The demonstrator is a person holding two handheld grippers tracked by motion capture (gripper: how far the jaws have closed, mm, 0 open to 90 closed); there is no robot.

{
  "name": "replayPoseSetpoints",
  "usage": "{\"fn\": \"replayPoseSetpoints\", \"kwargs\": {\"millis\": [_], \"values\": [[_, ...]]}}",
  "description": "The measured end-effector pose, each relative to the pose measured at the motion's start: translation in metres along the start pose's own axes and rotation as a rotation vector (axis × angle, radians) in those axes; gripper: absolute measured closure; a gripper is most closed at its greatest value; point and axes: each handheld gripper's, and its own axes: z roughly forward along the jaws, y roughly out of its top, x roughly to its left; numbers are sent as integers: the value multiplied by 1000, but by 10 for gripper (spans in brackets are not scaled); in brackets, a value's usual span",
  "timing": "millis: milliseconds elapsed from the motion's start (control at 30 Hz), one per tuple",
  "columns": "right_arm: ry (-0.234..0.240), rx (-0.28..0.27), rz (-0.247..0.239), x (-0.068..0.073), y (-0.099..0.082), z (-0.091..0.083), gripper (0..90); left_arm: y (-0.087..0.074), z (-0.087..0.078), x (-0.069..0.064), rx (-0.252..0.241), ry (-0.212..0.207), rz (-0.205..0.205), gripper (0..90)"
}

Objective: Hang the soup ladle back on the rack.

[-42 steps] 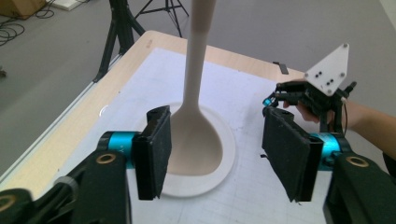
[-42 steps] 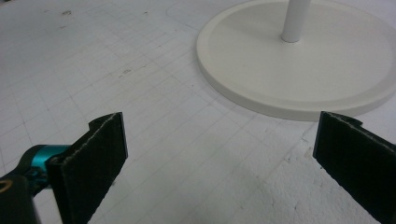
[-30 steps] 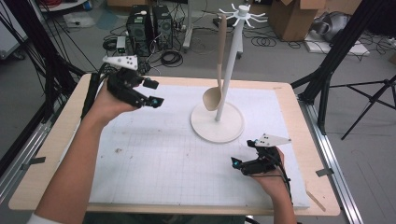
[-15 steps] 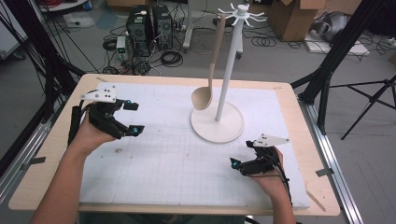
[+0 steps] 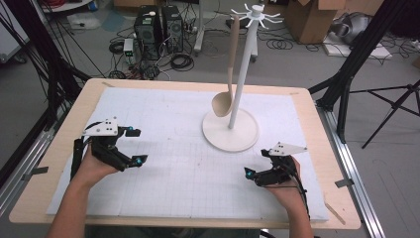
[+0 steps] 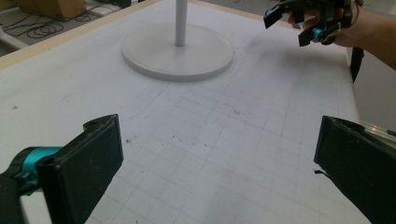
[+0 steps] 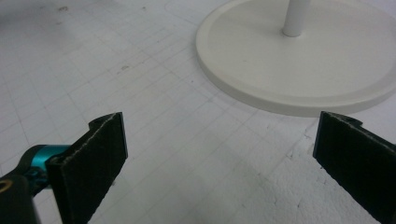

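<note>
Two grippers rest low over a pale wooden table (image 5: 59,163) covered almost edge to edge by a white gridded mat (image 5: 173,124). The left gripper (image 5: 134,147) sits near the table's left edge, about halfway along it, its jaws having just been opening; they now stand wide apart with nothing between them and bare mat below. The right gripper (image 5: 253,176) lies toward the front right corner, jaws likewise spread and empty.

Toward the back of the mat, right of its middle, stands a white stand (image 5: 230,131) with a round flat base, a thin upright pole and a ring of small hooks at the top. A beige ladle (image 5: 224,101) hangs from one hook, its bowl low and close beside the pole, just above the base. Both grippers are well apart from stand and ladle.

In the left gripper view the mat shows faint scuffs and dark specks, and the stand's base lies ahead. In the right gripper view the mat looks rough and pitted near the base's rim.

Beyond the table's far edge, the grey floor holds two black computer towers (image 5: 156,29), tangled cables (image 5: 181,62), cardboard boxes (image 5: 309,20) and black tripod legs (image 5: 391,106).
</note>
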Motion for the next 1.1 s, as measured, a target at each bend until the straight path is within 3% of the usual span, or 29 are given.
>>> {"fn": "replayPoseSetpoints", "kwargs": {"millis": [200,467,1100], "values": [[-1,-8,4,-2,0,-1,19,-13,-4,1,-34,-1,-9,16],[-5,-10,11,-3,0,-3,19,-20,-6,6,-32,0,-28,16],[-12,6,10,-3,-1,-1,19,-23,-9,8,-33,14,-37,16]]}}
